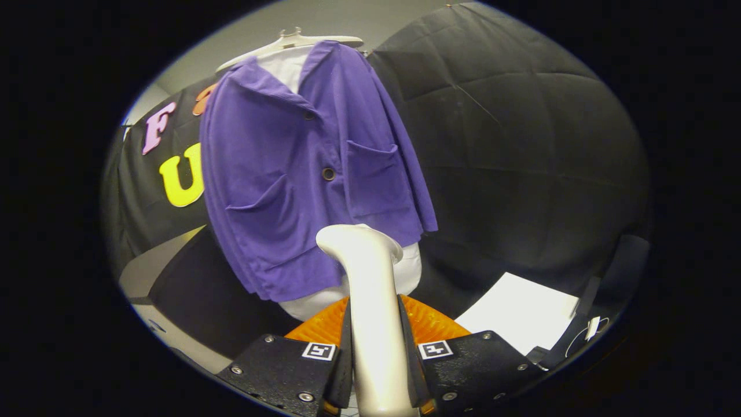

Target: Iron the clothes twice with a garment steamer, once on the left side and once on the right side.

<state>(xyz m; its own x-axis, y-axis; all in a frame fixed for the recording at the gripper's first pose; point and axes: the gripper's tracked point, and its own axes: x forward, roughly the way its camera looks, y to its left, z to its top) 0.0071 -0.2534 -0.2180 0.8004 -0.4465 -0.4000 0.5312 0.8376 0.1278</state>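
A: What is the hand-held gripper [376, 370] at?
B: Both fingers are clamped on the smooth cream plastic garment steamer [370, 301], whose handle rises between them, head tipped towards the clothes.
A: And the clothes?
B: The purple button-front cloth jacket [301, 174] hangs beyond the fingers on a white hanger [289, 41], over a white garment [405, 272]. Its two patch pockets look flat; I cannot tell what is in them.
A: Anything else?
B: A white sheet of paper [521, 313] lies ahead to the right
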